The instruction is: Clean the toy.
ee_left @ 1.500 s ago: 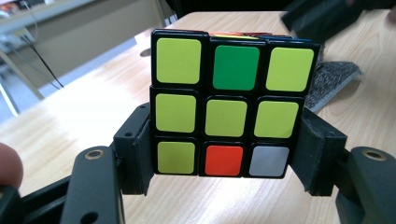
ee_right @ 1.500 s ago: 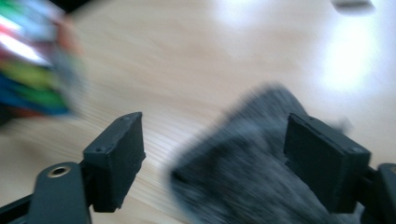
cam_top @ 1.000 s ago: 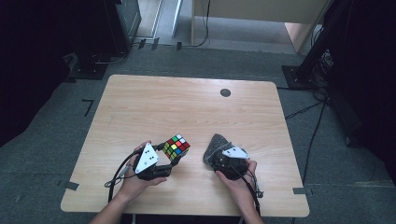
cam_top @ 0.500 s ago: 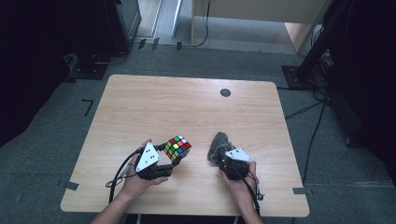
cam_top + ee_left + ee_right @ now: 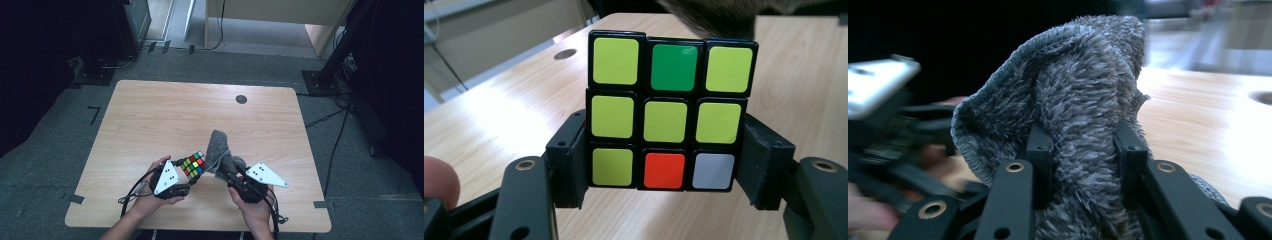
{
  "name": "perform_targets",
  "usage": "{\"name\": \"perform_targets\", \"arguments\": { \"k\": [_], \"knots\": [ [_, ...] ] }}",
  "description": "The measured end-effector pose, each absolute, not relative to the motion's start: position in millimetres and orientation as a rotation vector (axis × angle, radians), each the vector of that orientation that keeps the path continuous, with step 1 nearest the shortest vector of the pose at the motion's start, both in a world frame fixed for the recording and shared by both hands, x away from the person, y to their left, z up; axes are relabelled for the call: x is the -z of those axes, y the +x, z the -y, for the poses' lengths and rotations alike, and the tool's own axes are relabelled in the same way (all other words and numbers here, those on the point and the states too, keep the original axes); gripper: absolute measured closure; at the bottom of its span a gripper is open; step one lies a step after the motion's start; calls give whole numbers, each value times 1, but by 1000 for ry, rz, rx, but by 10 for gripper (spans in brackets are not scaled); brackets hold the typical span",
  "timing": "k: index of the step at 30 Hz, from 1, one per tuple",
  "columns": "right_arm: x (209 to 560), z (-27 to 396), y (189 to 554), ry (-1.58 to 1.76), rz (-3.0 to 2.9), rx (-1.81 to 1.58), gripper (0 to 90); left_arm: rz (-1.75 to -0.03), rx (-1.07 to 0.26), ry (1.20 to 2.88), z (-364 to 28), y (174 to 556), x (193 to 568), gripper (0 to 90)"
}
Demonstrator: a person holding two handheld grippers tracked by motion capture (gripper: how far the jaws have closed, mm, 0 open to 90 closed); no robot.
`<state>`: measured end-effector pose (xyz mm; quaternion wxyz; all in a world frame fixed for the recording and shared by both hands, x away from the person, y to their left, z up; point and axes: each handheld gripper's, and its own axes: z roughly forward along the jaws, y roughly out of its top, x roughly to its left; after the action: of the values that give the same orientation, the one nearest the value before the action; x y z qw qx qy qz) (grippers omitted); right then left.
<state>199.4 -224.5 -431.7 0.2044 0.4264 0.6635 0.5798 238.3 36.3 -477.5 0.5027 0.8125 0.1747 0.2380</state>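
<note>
A multicoloured plastic puzzle cube [image 5: 666, 112] is clamped between the jaws of the left gripper [image 5: 666, 172], mostly yellow face toward its camera. A fuzzy grey knitted cloth [image 5: 1083, 125] is pinched upright in the right gripper [image 5: 1083, 165], just beside the cube above the light wooden table [image 5: 150, 120].

I see dim surrounds, glare on bench [image 5: 499, 107] at 9 o'clock; right gripper view background motion-blurred.
</note>
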Motion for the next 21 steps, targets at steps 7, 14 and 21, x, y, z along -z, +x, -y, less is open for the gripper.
{"name": "perform_targets", "arguments": {
  "k": [7,14,21],
  "knots": [
    [441,203,202,1139,-2009,-1609,669,-357,-605,1969,-29,225,473,342],
    [451,222,212,1275,-1982,-1476,676,-361,-600,1963,-29,227,473,343],
    [432,206,195,1116,-1967,-1592,672,-362,-595,1985,-26,227,477,343]
  ]
}}
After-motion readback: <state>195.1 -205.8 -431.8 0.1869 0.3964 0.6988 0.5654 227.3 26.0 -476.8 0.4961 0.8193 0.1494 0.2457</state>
